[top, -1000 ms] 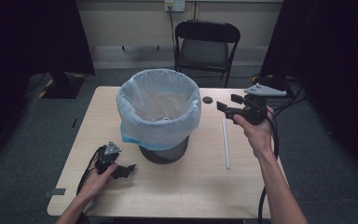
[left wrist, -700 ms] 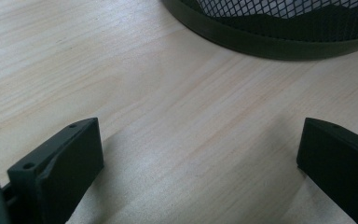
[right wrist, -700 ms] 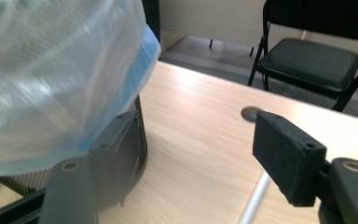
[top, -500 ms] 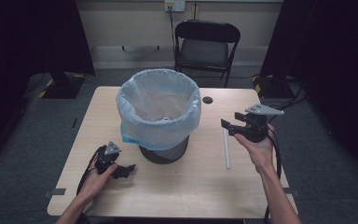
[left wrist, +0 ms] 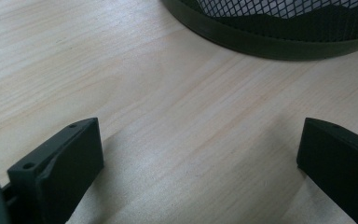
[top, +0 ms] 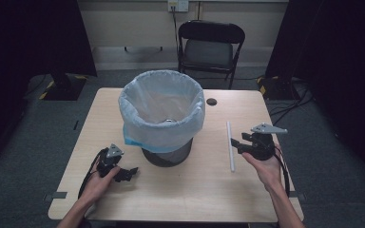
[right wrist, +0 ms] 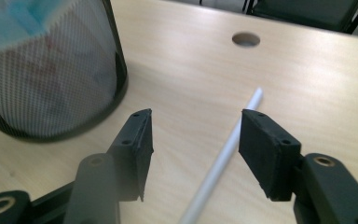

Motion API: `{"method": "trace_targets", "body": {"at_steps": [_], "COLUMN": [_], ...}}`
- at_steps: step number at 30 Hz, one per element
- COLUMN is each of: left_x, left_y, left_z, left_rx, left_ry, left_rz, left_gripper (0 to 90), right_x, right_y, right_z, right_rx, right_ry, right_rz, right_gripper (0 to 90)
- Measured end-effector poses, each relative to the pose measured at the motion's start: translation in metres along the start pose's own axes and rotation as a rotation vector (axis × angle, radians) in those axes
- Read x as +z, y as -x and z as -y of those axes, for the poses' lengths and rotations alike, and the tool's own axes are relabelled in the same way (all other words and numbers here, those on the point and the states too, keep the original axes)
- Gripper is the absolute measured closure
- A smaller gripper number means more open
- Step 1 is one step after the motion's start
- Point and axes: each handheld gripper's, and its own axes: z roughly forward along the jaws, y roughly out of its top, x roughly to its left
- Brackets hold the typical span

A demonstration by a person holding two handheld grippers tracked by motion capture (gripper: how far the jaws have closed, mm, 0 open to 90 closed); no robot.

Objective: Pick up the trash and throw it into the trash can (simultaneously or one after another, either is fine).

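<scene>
The worktop [top: 180,190] holds a bin [top: 164,118] beside the spread left gripper [top: 123,173]. A thin white rod [right wrist: 223,158] lies between the right gripper's [right wrist: 193,149] spread jaws. Best to go down straight and pinch softly.

Pale wood-grain table [top: 190,190], black mesh bin [top: 167,156] with light blue liner [top: 161,121], white rod [top: 229,145], seemingly red blur behind mesh

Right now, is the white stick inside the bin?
No, the white stick lies flat on the table, to the right of the bin.
</scene>
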Motion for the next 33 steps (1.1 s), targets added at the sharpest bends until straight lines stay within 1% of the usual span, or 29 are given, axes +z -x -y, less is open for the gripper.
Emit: {"method": "trace_targets", "body": {"at_steps": [1,3,4,5,7,8,9,10,11,12,13,15,16,20,22,25,28,30,32,33], "left_x": [0.0,0.0,0.0,0.0,0.0,0.0,0.0,0.0,0.0,0.0,0.0,0.0,0.0,0.0,0.0,0.0,0.0,0.0,0.0,0.0], "left_y": [0.0,0.0,0.0,0.0,0.0,0.0,0.0,0.0,0.0,0.0,0.0,0.0,0.0,0.0,0.0,0.0,0.0,0.0,0.0,0.0], "left_z": [0.0,0.0,0.0,0.0,0.0,0.0,0.0,0.0,0.0,0.0,0.0,0.0,0.0,0.0,0.0,0.0,0.0,0.0,0.0,0.0], "left_rx": [-0.001,-0.001,-0.001,0.0,-0.001,-0.001,-0.001,-0.001,0.002,0.002,0.002,0.001,0.001,-0.001,-0.003,-0.003,-0.002,-0.002,-0.002,-0.001], "left_ry": [0.0,0.0,0.0,0.001,0.0,0.0,0.0,0.0,0.0,0.0,0.0,0.0,0.0,0.0,0.0,0.0,0.0,0.001,0.001,0.0], "left_rz": [-0.001,0.0,0.0,0.0,-0.001,-0.001,-0.001,-0.001,-0.001,-0.001,-0.002,-0.002,-0.001,-0.001,-0.002,-0.002,-0.002,-0.001,-0.001,-0.001], "left_gripper": [0.0,0.0,0.0,0.0,0.0,0.0,0.0,0.0,0.0,0.0,0.0,0.0,0.0,0.0,0.0,0.0,0.0,0.0,0.0,0.0], "right_x": [0.001,0.001,0.001,0.002,0.004,0.004,0.007,0.007,0.011,0.011,0.016,0.02,0.022,0.027,0.033,0.036,0.04,0.042,0.042,0.042], "right_y": [0.001,0.001,0.001,0.002,0.003,0.003,0.003,0.003,0.002,0.002,0.0,-0.001,-0.001,-0.004,-0.005,-0.006,-0.006,-0.006,-0.006,-0.005], "right_z": [0.009,0.019,0.019,0.03,0.038,0.038,0.047,0.047,0.054,0.054,0.057,0.06,0.061,0.062,0.065,0.066,0.068,0.07,0.07,0.07], "right_rx": [0.004,0.011,0.011,0.024,0.037,0.037,0.046,0.046,0.044,0.044,0.029,0.033,0.026,0.022,0.008,-0.002,-0.016,-0.032,-0.03,-0.027], "right_ry": [-0.015,-0.036,-0.036,-0.049,-0.06,-0.06,-0.077,-0.077,-0.103,-0.103,-0.126,-0.142,-0.15,-0.165,-0.192,-0.2,-0.228,-0.238,-0.238,-0.243], "right_rz": [0.006,0.008,0.008,0.008,0.007,0.007,0.005,0.005,0.003,0.003,0.015,0.01,0.007,0.006,0.016,0.019,0.037,0.049,0.048,0.058], "right_gripper": [47.7,48.9,48.9,50.5,52.2,52.2,53.9,53.9,55.5,55.5,57.5,58.7,59.5,61.5,62.5,63.8,65.9,66.6,67.1,68.8]}}
